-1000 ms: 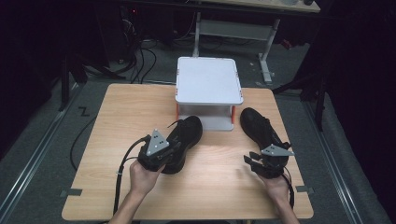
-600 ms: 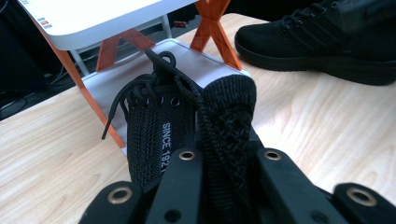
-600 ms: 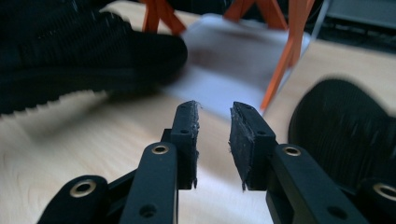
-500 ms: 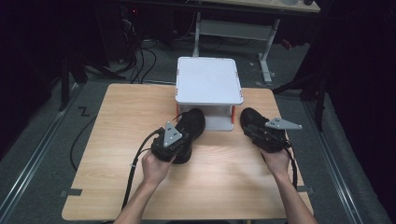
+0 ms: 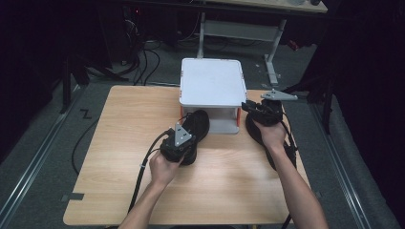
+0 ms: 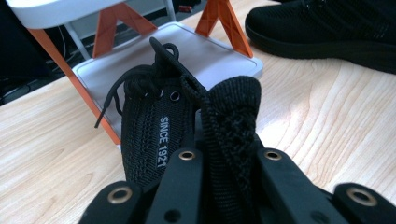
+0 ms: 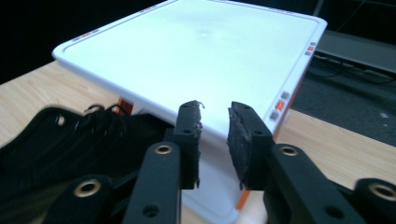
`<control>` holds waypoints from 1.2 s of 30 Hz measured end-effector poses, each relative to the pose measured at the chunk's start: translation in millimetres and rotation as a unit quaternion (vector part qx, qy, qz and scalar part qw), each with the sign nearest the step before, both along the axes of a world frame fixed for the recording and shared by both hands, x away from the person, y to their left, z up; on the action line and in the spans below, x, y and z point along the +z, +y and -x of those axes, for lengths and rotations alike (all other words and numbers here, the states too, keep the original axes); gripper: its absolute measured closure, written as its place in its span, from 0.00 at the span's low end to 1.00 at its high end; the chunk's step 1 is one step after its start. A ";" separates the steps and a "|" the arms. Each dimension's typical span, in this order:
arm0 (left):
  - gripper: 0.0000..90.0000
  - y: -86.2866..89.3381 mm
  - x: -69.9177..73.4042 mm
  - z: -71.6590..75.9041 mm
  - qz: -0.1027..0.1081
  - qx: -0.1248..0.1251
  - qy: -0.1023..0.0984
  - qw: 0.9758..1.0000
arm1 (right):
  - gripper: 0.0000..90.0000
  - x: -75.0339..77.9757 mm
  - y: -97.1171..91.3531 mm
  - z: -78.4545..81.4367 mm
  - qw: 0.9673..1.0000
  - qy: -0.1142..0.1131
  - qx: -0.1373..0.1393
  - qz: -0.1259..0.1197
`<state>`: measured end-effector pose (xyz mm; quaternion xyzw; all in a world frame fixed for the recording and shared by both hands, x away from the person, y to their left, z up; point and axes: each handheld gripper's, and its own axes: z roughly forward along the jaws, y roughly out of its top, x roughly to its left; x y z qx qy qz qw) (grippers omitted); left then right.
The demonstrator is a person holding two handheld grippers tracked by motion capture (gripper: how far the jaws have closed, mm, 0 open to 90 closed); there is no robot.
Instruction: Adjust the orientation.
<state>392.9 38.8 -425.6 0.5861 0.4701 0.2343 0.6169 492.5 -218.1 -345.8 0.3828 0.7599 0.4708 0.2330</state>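
Black shoe (image 6: 154, 126) is pinched by its heel in the left tool (image 6: 224, 158); right tool (image 7: 215, 135) gapes empty.

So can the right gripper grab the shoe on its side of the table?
Probably yes. The right gripper hangs just above the toe of the right shoe, jaws slightly apart with nothing between them. Only the white rack stands close beside it, so it may need a small drop down.
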 end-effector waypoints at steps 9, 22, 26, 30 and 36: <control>0.95 -3.0 -4.2 -5.5 -0.004 0.003 0.009 1.000 | 0.87 -6.7 14.5 -28.5 0.999 0.021 -0.017 0.027; 0.95 -15.6 -11.8 -28.2 -0.002 0.027 0.021 0.999 | 0.89 -8.2 15.6 -29.4 0.999 0.016 -0.015 0.032; 0.95 -18.6 -14.4 -35.9 0.000 0.034 0.024 0.999 | 0.89 -8.9 15.2 -29.2 0.999 0.015 -0.016 0.029; 0.95 -23.5 -13.9 -44.8 0.000 0.044 0.026 0.999 | 0.89 -9.0 15.2 -29.2 0.999 0.014 -0.015 0.028; 0.94 -30.8 -16.5 -62.8 0.006 0.064 0.033 0.997 | 0.89 -9.6 14.0 -29.8 1.000 0.016 -0.013 0.022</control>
